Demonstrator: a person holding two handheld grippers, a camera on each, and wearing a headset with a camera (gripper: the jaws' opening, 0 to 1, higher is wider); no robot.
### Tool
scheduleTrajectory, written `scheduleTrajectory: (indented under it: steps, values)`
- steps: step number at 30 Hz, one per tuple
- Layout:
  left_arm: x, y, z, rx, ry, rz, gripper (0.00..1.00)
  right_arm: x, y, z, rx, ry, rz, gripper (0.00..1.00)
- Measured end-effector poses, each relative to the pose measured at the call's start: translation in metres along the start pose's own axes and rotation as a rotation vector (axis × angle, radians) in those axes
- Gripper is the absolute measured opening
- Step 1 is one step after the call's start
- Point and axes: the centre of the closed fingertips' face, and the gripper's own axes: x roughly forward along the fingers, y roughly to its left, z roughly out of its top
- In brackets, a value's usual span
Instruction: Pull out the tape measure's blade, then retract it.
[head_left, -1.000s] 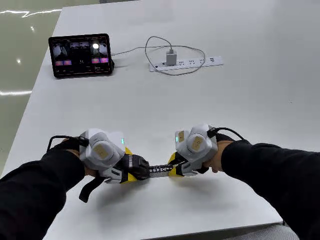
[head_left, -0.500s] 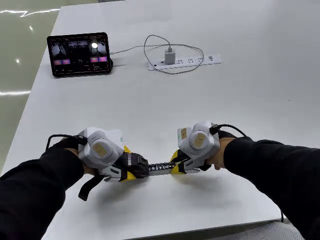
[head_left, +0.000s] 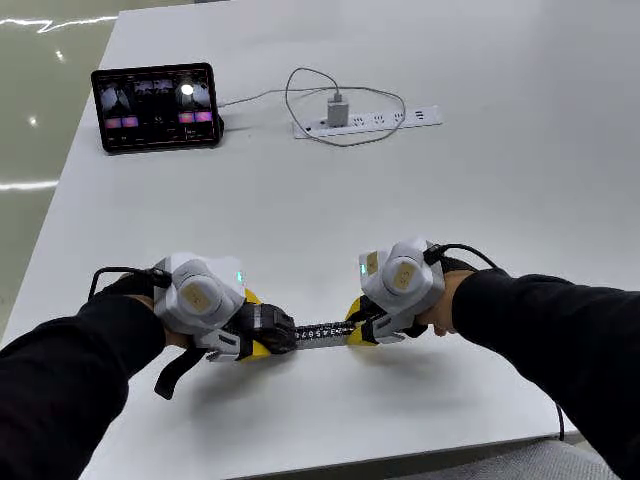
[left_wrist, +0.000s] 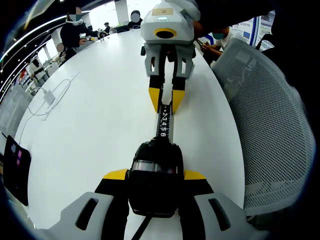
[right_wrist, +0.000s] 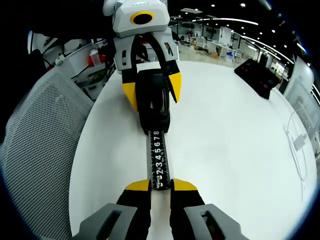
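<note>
**Two handheld grippers hold a short stretch of tape between them**

A broad white table (head_left: 420, 200) runs away from the person. Far back on its left stands a tablet (head_left: 156, 106) with a lit screen. To the tablet's right lies a power strip (head_left: 385, 120) with a white charger (head_left: 338, 111) plugged in. All three sit well apart from the work, so nothing blocks the line of pull.

Near the table's front edge, the left gripper (head_left: 254, 324) has its yellow-tipped jaws clamped around the black tape measure case (left_wrist: 156, 172), which sits low at the tabletop. The right gripper (head_left: 353, 326) faces it, jaws pinched together on the end of the blade (right_wrist: 157, 150).

The blade lies flat, its long axis running left to right between the two grippers, and a short run of printed numbers is exposed. The right gripper is the one at the free end. Judged from this, pulling out more blade calls for drawing that gripper rightward, straight along the blade, while the left holds the case steady.
</note>
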Motion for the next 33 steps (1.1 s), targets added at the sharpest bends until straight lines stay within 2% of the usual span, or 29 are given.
scheduleTrajectory:
  steps: [33]
  values:
    - [0.000, 0.000, 0.000, 0.002, -0.002, 0.002, 0.32, -0.011, -0.002, -0.015, 0.020, 0.016, 0.005, 0.10]
